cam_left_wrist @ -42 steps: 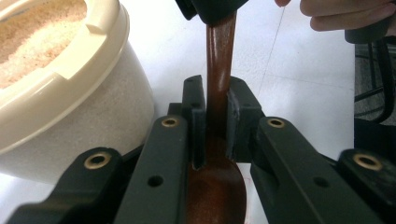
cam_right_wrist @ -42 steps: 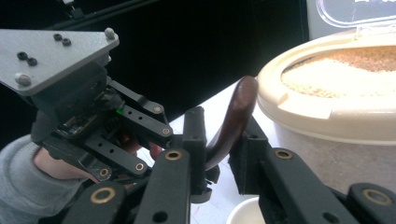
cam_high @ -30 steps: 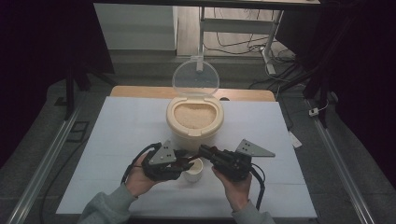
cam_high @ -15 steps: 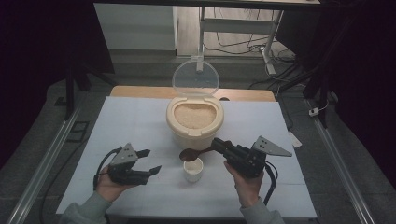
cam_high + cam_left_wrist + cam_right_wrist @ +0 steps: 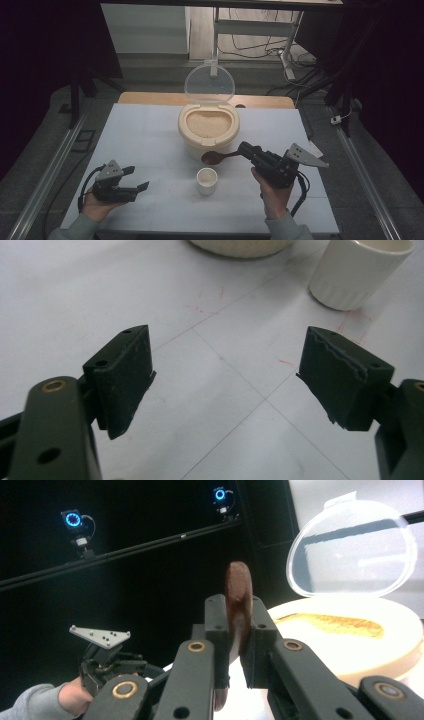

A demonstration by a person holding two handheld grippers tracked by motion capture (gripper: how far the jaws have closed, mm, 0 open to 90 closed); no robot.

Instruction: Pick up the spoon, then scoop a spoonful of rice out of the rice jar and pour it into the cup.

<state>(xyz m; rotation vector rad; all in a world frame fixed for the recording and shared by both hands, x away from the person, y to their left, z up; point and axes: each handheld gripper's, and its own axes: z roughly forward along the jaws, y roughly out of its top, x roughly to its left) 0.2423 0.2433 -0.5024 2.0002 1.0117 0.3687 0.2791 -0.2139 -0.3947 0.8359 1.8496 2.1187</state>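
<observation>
A cream rice bin (image 5: 207, 131) stands at mid-table, full of rice, its clear lid (image 5: 210, 84) up. In front of it sits a small white cup (image 5: 206, 180). My right gripper (image 5: 245, 149) is shut on the handle of a brown wooden spoon (image 5: 213, 158), whose bowl hovers between the bin's front and the cup. In the right gripper view the spoon (image 5: 239, 587) stands edge-on between the jaws of the right gripper (image 5: 237, 630). My left gripper (image 5: 136, 178) is at the front left, apart from the cup; its jaws have just been opening and nothing is between them. The left gripper (image 5: 225, 360) sees bare table, with the cup (image 5: 357, 270) beyond.
The white tabletop (image 5: 140, 135) has a wooden strip along its far edge. Metal rails run down both sides. A desk frame and cables lie on the floor behind. In the right gripper view the other hand holds the left gripper (image 5: 102, 660).
The left gripper drew back from the cup toward the front left and its jaws spread. The right gripper shifted right with the spoon, leaving the cup standing alone.
</observation>
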